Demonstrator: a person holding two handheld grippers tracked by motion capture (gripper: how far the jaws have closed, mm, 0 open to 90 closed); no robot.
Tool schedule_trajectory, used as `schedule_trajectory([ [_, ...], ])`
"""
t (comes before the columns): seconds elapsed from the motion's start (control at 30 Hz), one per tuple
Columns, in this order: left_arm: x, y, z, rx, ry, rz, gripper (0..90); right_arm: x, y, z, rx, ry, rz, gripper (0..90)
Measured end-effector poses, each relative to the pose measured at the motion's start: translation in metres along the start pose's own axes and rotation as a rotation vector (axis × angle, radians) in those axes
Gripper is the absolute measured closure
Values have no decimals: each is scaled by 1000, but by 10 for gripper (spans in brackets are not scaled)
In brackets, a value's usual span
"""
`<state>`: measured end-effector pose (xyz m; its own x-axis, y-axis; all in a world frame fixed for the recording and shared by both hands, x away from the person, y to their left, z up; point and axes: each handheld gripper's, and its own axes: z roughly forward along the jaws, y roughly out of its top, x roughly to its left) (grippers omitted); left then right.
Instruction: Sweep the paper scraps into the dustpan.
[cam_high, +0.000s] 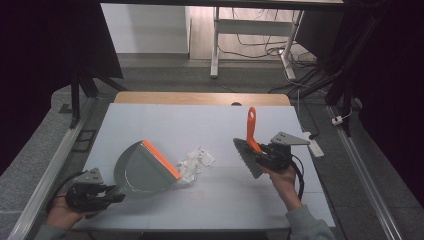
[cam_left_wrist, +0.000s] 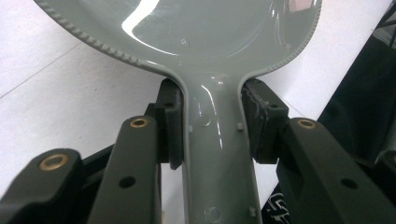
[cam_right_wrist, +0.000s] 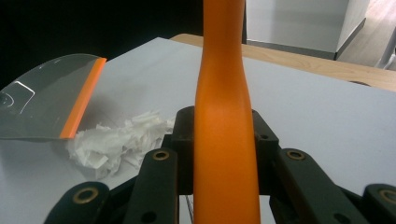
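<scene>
The left tongs (cam_high: 116, 192) sit at the near left corner of the counter (cam_high: 150, 117), pinching the grey handle of a dustpan (cam_high: 142, 170). In the left gripper view, the two black pads press against either side of that handle (cam_left_wrist: 217, 154). The pan lies tilted on the counter with its orange lip (cam_high: 160, 159) facing right.

The right tongs (cam_high: 260, 154) are over the right half of the counter, pinching the orange handle of a hand brush (cam_high: 250, 145). In the right gripper view, the handle (cam_right_wrist: 224, 140) rises straight up between the pads. The brush's grey bristles (cam_high: 245, 157) point left, toward the pan, and appear lifted off the surface, though contact cannot be told for certain.

Between the two tools lies a loose heap of torn white paper scraps (cam_high: 196, 162). Its left edge touches the pan's orange lip; the brush is still apart from its right edge.

Judging by this, both tools are grasped and the pan is set in place, so the preparation looks finished. The sweeping itself looks not yet done: the inside of the pan appears empty, and the whole heap remains on the counter. What is left is to brush the scraps over the lip and into the pan.

Count: two tongs, one dustpan, one brush, one heap of paper scraps, with the single pieces too small to number.
</scene>
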<state>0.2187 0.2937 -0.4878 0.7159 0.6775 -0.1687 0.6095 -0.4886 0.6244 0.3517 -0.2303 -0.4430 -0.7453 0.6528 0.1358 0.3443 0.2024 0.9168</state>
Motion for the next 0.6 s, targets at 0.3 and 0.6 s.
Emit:
schedule_trajectory([
  [0.3, -1, -3, -11, 3, -30, 36, 619, 5, 4, 17, 17, 14, -12, 701],
  [0.6, 0, -18, -13, 25, -61, 28, 619, 7, 4, 33, 46, 18, -12, 701],
])
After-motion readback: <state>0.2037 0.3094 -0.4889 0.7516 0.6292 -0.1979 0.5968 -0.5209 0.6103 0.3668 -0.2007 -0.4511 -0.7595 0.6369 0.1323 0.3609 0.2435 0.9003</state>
